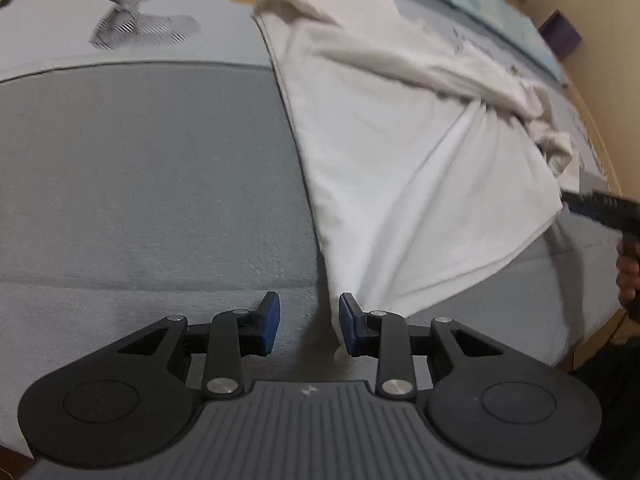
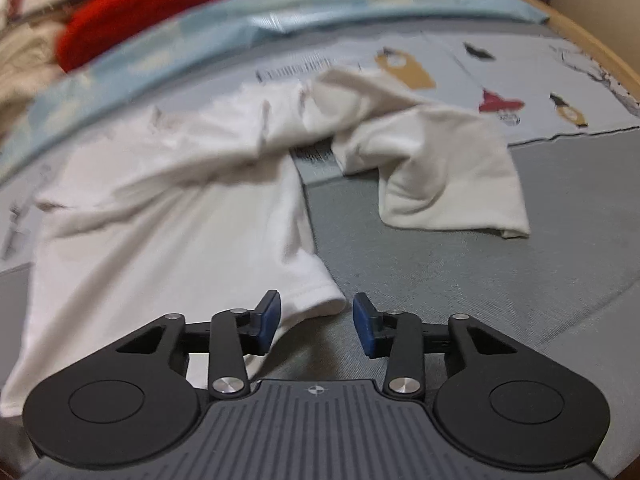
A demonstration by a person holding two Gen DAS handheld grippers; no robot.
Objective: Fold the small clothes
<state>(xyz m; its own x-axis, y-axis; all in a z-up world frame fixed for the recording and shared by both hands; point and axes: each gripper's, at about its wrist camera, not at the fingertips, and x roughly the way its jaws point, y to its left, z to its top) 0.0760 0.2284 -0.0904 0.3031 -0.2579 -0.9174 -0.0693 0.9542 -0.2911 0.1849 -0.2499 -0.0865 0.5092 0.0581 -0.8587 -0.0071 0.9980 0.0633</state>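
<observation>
A white garment (image 1: 400, 168) lies spread and creased on the grey bed cover (image 1: 140, 168). One corner of it runs down to my left gripper (image 1: 308, 322), whose jaws stand apart; the cloth tip lies just inside the right pad (image 1: 346, 324), not pinched. In the right wrist view the same white garment (image 2: 168, 232) has its hem corner lying between the jaws of my right gripper (image 2: 316, 320), near the left pad (image 2: 270, 318), and the pads do not press on it. A crumpled sleeve (image 2: 440, 168) lies off to the right. The right gripper (image 1: 600, 204) also shows dark and blurred at the garment's far corner.
A hand (image 1: 628, 272) shows at the right edge. The cover has a deer print (image 1: 132, 24) and coloured figures (image 2: 412, 72). A light blue sheet (image 2: 280, 20) runs along the back, with a red cloth (image 2: 140, 8) on a pile of laundry behind it. A wooden edge (image 2: 592, 40) bounds the bed.
</observation>
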